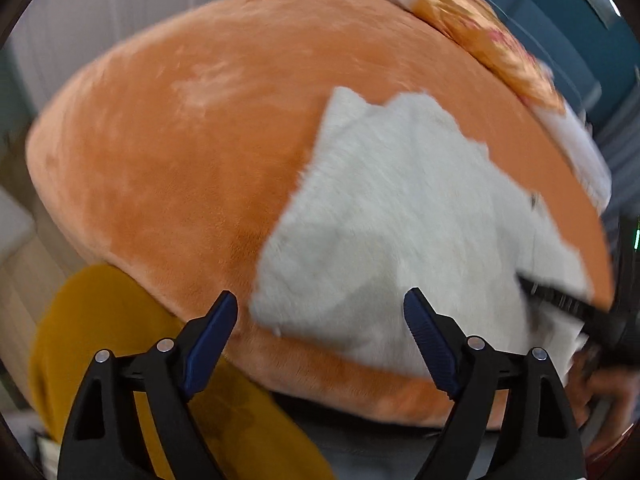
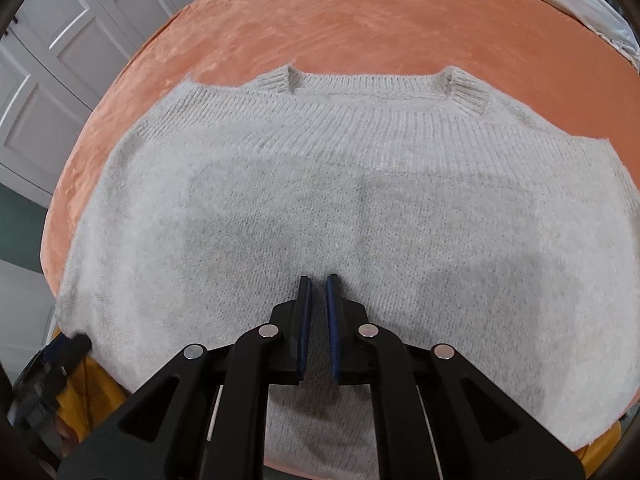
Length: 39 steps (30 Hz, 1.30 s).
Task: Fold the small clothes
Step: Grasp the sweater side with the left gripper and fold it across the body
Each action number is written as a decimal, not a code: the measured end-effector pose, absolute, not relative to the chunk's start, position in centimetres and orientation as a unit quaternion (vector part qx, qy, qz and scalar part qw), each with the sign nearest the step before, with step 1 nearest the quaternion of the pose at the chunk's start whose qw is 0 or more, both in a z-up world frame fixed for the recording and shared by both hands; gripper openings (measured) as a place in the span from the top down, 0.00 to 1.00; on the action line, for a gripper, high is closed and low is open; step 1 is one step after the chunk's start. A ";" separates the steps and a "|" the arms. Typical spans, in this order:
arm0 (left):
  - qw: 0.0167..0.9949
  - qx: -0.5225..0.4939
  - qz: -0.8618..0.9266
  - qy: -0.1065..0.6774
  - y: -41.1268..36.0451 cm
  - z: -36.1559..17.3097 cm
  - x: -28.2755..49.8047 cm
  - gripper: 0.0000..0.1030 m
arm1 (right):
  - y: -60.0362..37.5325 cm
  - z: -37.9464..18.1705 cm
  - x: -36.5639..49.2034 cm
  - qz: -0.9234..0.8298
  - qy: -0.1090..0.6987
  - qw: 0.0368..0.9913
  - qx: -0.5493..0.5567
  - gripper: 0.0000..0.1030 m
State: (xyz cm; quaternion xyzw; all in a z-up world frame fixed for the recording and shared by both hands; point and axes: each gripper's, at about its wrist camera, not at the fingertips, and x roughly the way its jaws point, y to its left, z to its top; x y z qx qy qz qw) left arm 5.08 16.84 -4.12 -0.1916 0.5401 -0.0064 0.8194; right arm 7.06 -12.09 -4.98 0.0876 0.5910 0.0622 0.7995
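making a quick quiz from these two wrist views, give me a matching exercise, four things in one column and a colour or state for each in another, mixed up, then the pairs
Things:
1. knit sweater
2. plush blanket
3. left gripper
4. right gripper

Colour or state:
A. jaws nearly closed, only a narrow gap, above the knit
B. orange, covering the bed
C. pale grey, spread flat with the neckline at the far edge
D. jaws wide open, nothing between them

Pairs: 1-C, 2-B, 3-D, 4-A
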 end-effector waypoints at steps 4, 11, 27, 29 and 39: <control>0.801 -0.226 -0.011 0.554 16.9 -5.2 6.7 0.20 | -12.1 -5.2 7.1 0.065 0.588 0.801 0.087 0.94; 0.811 -0.197 -0.016 0.551 14.9 -4.6 7.8 0.36 | -12.2 -5.3 7.0 0.070 0.583 0.805 0.088 0.94; 0.877 -0.079 -0.152 0.449 3.7 6.4 6.6 0.84 | -16.8 -1.6 0.5 0.100 0.528 0.824 0.181 0.71; 0.876 -0.069 -0.175 0.443 1.3 7.2 6.3 0.84 | -18.5 -1.2 -1.8 0.093 0.524 0.827 0.183 0.71; 0.846 0.023 -0.296 0.442 -14.0 7.0 3.3 0.85 | -28.4 -2.9 -11.9 0.008 0.523 0.812 0.258 0.69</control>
